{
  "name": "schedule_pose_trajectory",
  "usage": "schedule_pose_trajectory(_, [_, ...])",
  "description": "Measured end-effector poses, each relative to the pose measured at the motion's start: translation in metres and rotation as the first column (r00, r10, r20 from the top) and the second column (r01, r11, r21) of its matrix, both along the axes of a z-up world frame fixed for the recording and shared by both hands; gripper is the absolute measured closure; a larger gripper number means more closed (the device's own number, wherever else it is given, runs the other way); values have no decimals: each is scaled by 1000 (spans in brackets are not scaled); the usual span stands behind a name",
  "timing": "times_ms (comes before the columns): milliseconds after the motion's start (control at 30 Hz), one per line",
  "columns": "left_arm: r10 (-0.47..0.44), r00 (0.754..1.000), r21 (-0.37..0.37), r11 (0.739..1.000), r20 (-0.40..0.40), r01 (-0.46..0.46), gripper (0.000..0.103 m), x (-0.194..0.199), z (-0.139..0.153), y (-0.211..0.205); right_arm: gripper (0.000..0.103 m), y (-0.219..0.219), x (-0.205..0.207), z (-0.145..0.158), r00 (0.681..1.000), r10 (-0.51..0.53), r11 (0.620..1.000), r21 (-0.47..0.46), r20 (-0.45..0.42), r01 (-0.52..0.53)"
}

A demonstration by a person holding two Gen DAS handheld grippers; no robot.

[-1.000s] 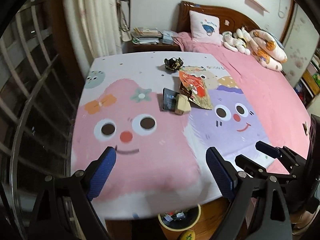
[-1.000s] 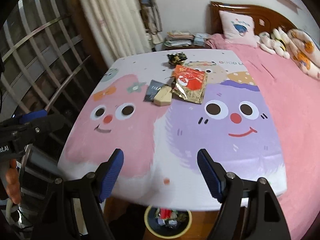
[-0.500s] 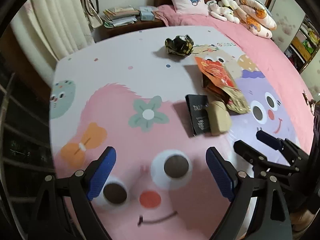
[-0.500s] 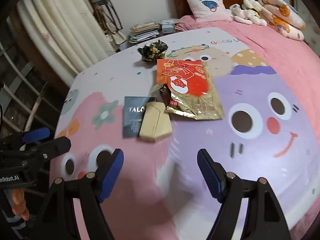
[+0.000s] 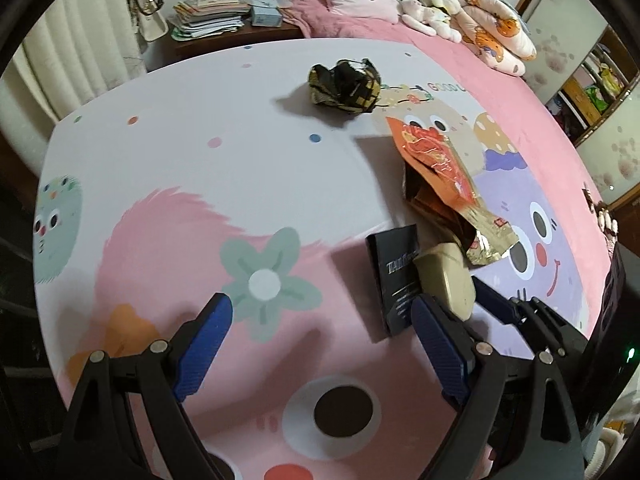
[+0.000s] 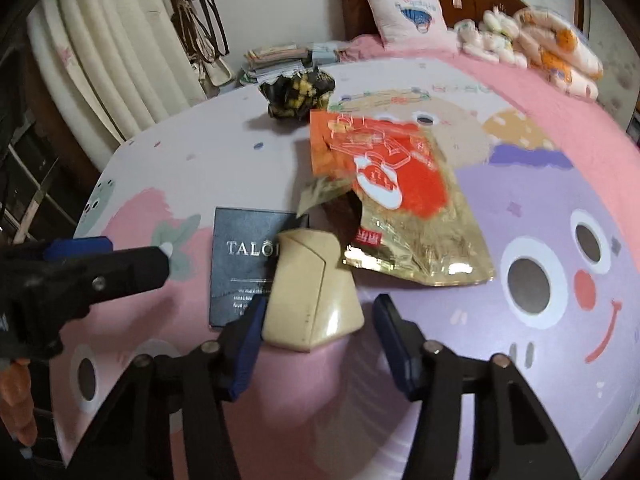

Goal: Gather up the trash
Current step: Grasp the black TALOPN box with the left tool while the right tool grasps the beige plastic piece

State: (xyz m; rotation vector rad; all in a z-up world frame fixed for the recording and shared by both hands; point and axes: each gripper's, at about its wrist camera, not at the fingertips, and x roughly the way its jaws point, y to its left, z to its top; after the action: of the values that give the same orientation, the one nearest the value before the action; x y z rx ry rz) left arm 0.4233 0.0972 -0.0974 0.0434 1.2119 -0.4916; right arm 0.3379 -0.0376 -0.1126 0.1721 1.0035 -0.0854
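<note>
Now both grippers hang over the trash on the bed.

Right gripper [image 6: 318, 330] is spread wide, its jaws either side of the near end of the beige box [image 6: 310, 290], not pinching it. That box lies partly on a dark card [image 6: 244, 258], beside a red-gold bag [image 6: 400, 204]; a crumpled black wrapper [image 6: 296, 94] sits farther back. Left gripper [image 5: 320, 338] is also spread, holding nothing, over the pink sheet [image 5: 160, 240] just left of the card.
</note>
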Motion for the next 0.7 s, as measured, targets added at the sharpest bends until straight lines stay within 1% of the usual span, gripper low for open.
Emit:
schedule_pose_trajectory(200, [-23, 1000, -31, 999, -16, 22, 14, 7, -8, -10, 56, -6, -9, 2, 1000, 1, 1000, 3, 9, -1])
schedule_pose_trajectory(433, [-44, 997, -37, 998, -57, 42, 15, 12, -20, -22, 56, -22, -27, 3, 999, -55, 998, 10, 2, 55])
schedule_pose_trajectory(533, [-46, 996, -26, 999, -72, 44, 15, 13, -24, -29, 56, -27, -32, 5, 997, -75, 997, 17, 4, 75])
schedule_pose_trajectory(700, [-59, 993, 32, 997, -100, 63, 15, 10, -29, -49, 56, -33, -37, 6, 995, -94, 995, 32, 9, 94])
